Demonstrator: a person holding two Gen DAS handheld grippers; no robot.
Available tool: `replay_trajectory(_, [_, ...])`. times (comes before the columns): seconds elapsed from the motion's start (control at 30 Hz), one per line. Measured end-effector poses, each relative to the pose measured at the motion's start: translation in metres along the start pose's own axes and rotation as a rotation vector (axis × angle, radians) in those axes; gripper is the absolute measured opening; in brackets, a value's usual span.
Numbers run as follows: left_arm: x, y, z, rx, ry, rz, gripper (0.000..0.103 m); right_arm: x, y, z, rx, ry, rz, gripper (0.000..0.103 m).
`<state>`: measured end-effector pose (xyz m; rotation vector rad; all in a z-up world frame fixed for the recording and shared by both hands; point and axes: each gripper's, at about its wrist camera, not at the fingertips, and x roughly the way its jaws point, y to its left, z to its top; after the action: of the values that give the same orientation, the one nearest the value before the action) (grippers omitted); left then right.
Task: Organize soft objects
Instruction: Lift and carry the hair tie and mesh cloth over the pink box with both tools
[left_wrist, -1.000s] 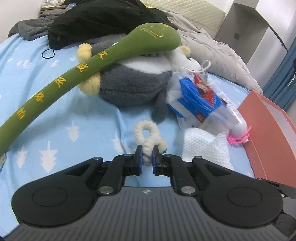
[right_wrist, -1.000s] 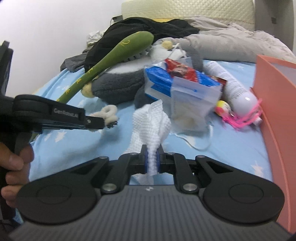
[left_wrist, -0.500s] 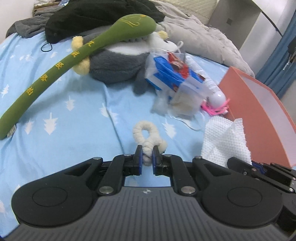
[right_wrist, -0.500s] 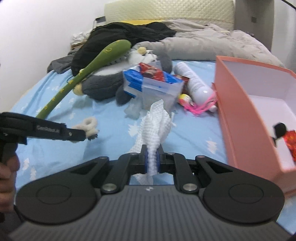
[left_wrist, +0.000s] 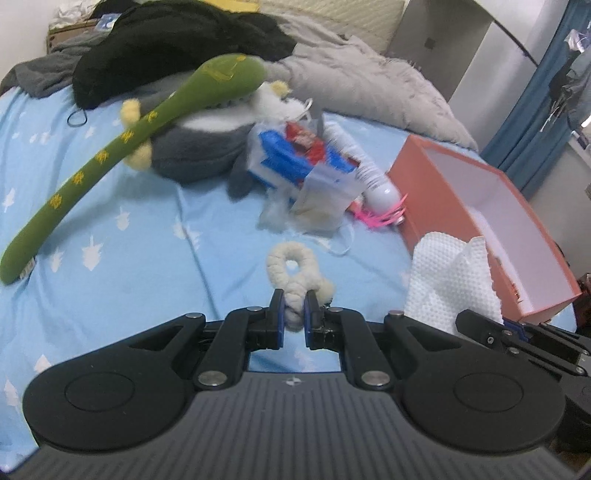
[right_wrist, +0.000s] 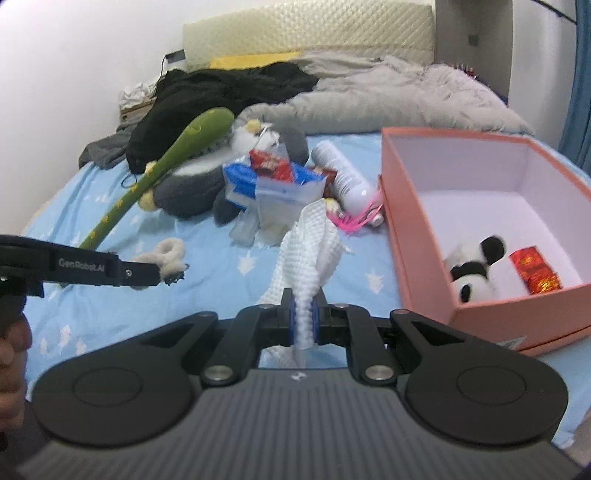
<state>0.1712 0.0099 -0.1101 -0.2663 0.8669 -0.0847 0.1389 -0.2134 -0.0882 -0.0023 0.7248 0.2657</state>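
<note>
Cream fuzzy looped cord toy (left_wrist: 293, 271) is pinched by its lower end between the blue pads of the left hand-held gripper (left_wrist: 294, 314), whose jaws are nearly closed on it; the loop stands up above the fingertips, clear of the light blue bed sheet with white tree prints (left_wrist: 147, 258). In the right wrist view the same toy (right_wrist: 168, 254) hangs at the tip of the left hand-held gripper (right_wrist: 171, 275), with the person's hand (right_wrist: 13, 354) at the left edge.

The right hand-held gripper (right_wrist: 303, 314) has its jaws almost shut on a white embossed paper towel (right_wrist: 310, 258), which rises crumpled above the pads and trails a little below them. From the left wrist view that towel (left_wrist: 450, 280) sits just in front of the near corner of the salmon-pink open cardboard box (left_wrist: 461, 177).

The box (right_wrist: 417, 236) lies on the bed to the right; inside it are a small black-and-white panda plush (right_wrist: 474, 271) and a red and gold foil packet (right_wrist: 535, 271). Farther back on the bed lie a long green plush snake with yellow characters (left_wrist: 110, 155), draped over a grey and white plush animal (left_wrist: 199, 147), a blue and white plastic packet (left_wrist: 291, 158), a white cylindrical bottle (right_wrist: 343, 177) and pink stringy trim (left_wrist: 384, 218). Black clothing (left_wrist: 177, 48) and a grey blanket (left_wrist: 362, 85) are heaped at the head of the bed
</note>
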Motion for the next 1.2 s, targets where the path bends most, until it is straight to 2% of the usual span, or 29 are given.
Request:
replay_trajectory(0.5, [-0.038,-0.062,0.063,0.055,-0.101,-0.117,0.012,-0.055,-0.026,0.058,0.000,-0.181,-0.042,0.013])
replay_trajectory(0.7, [-0.047,-0.096,0.090,0.090,-0.140,-0.170,0.012,-0.074,-0.040,0.085,-0.029,-0.258,-0.089,0.013])
replay_trajectory(1.0, [-0.039,-0.159,0.119,0.193,-0.135,-0.241,0.012,-0.086,-0.084,0.119,-0.020,-0.273,-0.166,0.013])
replay_trajectory(1.2, [-0.018,-0.203,0.132,0.260,-0.095,-0.268,0.012,-0.079,-0.126,0.129,0.019,-0.223,-0.188,0.013])
